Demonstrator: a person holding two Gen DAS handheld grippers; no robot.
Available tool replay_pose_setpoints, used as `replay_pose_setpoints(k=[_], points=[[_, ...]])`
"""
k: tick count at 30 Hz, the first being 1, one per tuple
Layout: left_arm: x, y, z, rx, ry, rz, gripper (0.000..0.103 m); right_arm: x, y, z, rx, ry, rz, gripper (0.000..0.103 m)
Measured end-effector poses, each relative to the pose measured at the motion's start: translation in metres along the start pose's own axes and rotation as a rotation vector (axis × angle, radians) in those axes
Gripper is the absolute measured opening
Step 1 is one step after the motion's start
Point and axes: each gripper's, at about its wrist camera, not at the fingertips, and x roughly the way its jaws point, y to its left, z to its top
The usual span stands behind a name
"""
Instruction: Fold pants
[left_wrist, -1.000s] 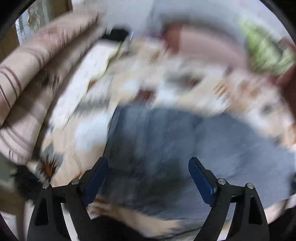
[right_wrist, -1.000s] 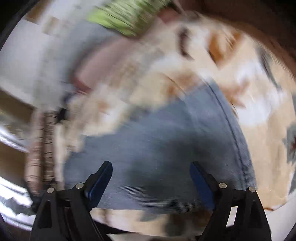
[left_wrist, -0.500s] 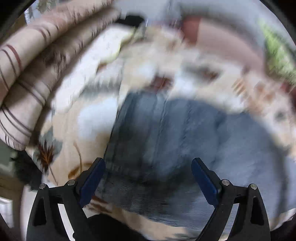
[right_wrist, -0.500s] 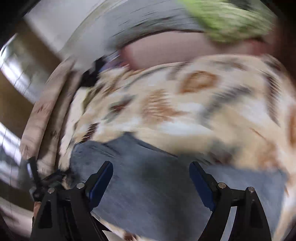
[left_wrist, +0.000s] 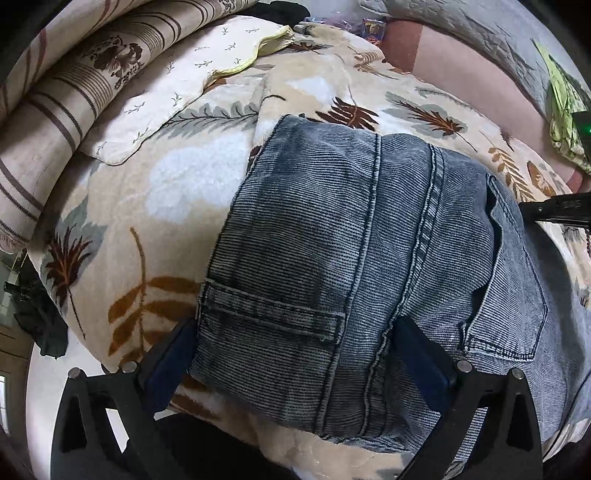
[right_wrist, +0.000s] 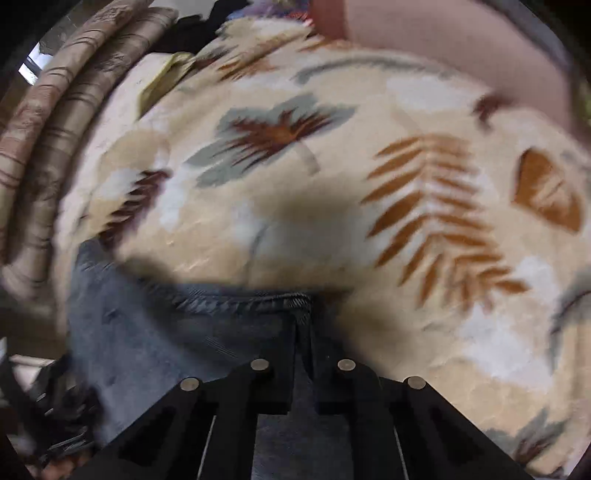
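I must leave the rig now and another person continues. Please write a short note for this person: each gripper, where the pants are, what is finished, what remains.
Left gripper: jaws opening wide, set astride the folded jeans, pads not pressing.
Right gripper: shut on the jeans' hem edge, at the cloth's corner.
The jeans lie on the leaf-print blanket on the bed, next to a striped cushion and a small pillow.
Done: the jeans look folded over at least once, in layers.
Left: probably one more fold with the pinched edge, then flatten. The right view is blurred, so check the grip first.
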Motion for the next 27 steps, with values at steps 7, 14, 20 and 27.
replay_pose_setpoints(k=[7,14,20,27], points=[[0.006,-0.003,0.002,-0.003,-0.005,-0.003,0.103,-0.034,-0.031,-0.026,0.172,-0.163,-0.019,0.01],[-0.002,-0.003,0.006,-0.029,0.001,0.005,0.103,-0.115,-0.057,-0.16,0.372,-0.289,0.247,0.083],[-0.048,-0.029,0.008,-0.002,-0.139,0.03,0.103,-0.107,-0.109,-0.268,0.577,-0.268,0.322,0.083],[-0.005,-0.042,-0.005,0.048,-0.027,0.058,0.103,-0.138,-0.152,-0.304,0.707,-0.369,0.385,0.075]])
